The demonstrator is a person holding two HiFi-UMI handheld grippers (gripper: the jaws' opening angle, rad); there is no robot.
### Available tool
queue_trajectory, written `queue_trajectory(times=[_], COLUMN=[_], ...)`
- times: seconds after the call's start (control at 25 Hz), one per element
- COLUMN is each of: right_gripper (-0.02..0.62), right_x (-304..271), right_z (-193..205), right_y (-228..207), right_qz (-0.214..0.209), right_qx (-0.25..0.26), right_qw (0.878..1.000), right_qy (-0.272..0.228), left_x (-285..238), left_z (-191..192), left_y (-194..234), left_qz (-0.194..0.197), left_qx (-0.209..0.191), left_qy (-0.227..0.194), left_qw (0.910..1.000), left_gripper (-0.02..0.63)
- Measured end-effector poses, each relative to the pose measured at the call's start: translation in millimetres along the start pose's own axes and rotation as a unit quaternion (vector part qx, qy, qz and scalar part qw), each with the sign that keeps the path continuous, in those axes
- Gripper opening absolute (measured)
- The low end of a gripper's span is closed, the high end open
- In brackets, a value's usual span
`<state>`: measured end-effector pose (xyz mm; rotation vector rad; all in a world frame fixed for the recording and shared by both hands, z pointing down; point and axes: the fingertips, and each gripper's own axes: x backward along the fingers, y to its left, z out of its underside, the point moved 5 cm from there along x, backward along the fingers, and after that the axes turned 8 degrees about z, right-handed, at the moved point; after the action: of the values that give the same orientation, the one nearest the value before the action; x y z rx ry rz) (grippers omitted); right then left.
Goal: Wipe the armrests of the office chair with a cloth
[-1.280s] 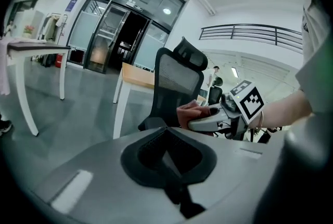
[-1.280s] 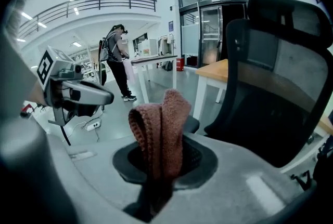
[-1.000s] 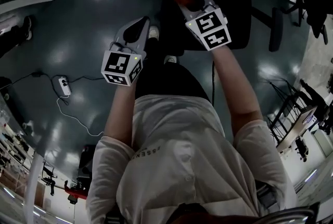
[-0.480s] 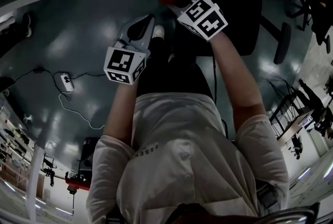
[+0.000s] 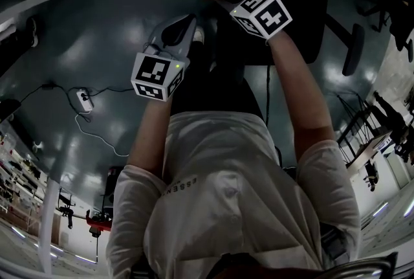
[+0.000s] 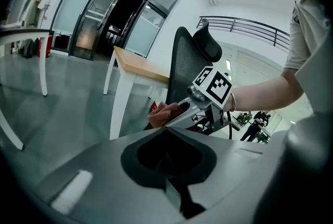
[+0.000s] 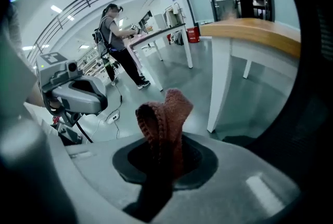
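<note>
The red knitted cloth (image 7: 164,114) is pinched in the right gripper (image 7: 165,163), its folded end standing up out of the jaws. The left gripper (image 6: 171,166) has its jaws pressed together on nothing. The head view shows both grippers held out above the floor (image 5: 97,25), the right one further forward, by the dark office chair (image 5: 291,19). Only the left gripper view shows the chair's back (image 6: 179,69) and headrest (image 6: 208,46) just behind the cloth, with a wooden tabletop (image 6: 140,64) beside them; whether cloth and chair touch cannot be told. The right gripper view alone shows a person (image 7: 117,41) standing well apart.
</note>
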<state>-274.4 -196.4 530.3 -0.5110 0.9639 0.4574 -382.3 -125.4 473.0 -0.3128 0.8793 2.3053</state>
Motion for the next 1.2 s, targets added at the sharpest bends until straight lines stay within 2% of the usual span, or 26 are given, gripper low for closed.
queue_trajectory(times=[0.16, 0.4, 0.68, 0.88, 1.2], right_gripper=[0.048, 0.048, 0.048, 0.048, 0.048], right_x=[8, 20, 37, 53, 68], right_z=[6, 18, 39, 60, 83], right_y=[-13, -24, -41, -39, -8], right_qz=[0.007, 0.028, 0.059, 0.082, 0.098], right_qx=[-0.054, -0.103, -0.167, -0.174, -0.163], right_qw=[0.999, 0.994, 0.983, 0.980, 0.980], right_qy=[-0.004, -0.021, -0.046, -0.051, -0.064], left_x=[-6, -10, -13, -14, -9], left_z=[-1, -5, -5, -2, 6], left_y=[-3, -8, -15, -24, -46], left_qz=[0.008, 0.021, 0.033, 0.041, 0.041], left_qx=[-0.016, -0.026, -0.034, -0.039, -0.046], left_qy=[0.014, 0.023, 0.033, 0.035, 0.028], left_qw=[0.9998, 0.9992, 0.9983, 0.9978, 0.9977], left_gripper=[0.017, 0.017, 0.017, 0.017, 0.017])
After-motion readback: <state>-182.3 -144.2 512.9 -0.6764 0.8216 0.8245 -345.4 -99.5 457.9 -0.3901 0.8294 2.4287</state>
